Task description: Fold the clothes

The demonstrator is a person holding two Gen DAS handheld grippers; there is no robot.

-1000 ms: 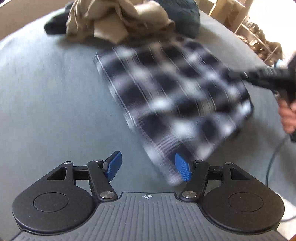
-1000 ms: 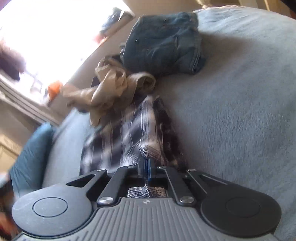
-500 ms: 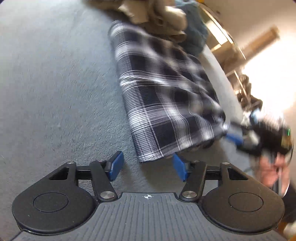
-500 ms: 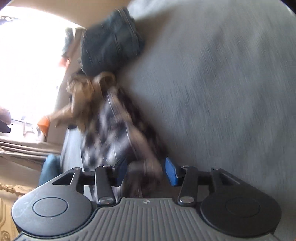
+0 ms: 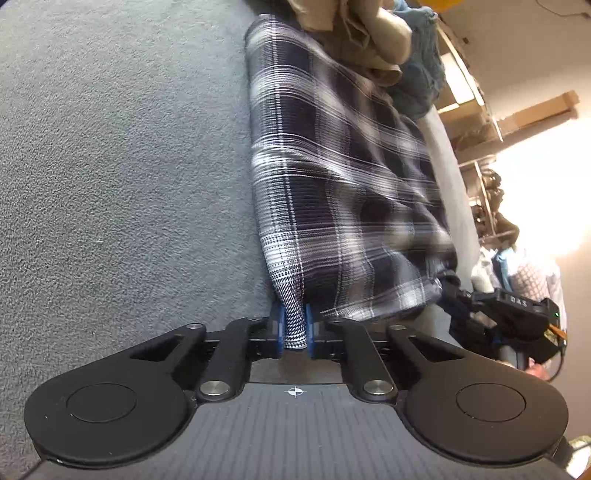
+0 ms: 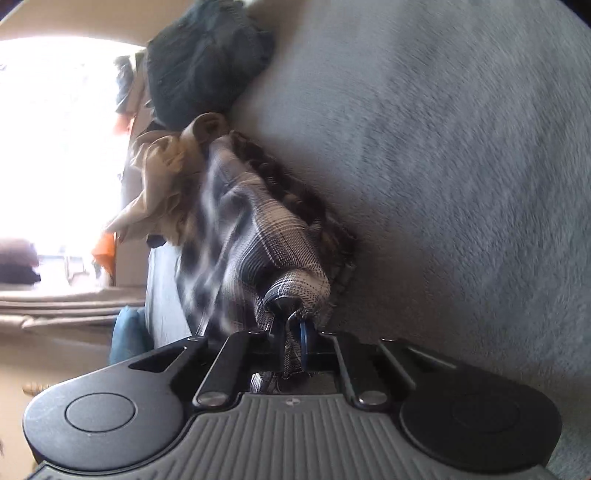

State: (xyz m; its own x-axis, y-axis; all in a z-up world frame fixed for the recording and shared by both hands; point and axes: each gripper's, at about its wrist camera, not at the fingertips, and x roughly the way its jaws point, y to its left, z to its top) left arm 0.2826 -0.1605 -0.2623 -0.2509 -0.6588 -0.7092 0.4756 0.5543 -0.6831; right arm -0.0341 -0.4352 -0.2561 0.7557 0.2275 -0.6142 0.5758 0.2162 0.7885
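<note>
From the left wrist, the left gripper (image 5: 294, 328) was closing on a corner of the plaid shirt (image 5: 343, 192), which lay folded on the grey blanket (image 5: 122, 177) — beige clothes (image 5: 365, 33) beyond. From the right wrist, the right gripper (image 6: 293, 343) (blue pads) was closing on another bunched corner.

Blurred across its far half: plaid garment (image 5: 332, 177), check pattern smeared there in both wrist views. Cut off by the top edge: beige clothes (image 5: 354, 33) and blue denim item (image 5: 421, 66) at the far edge of the grey surface (image 5: 110, 166). Hidden behind pinched cloth: inner faces of the left gripper (image 5: 294, 328) pads. Mostly out of frame at the right edge: right gripper (image 5: 509, 314).
</note>
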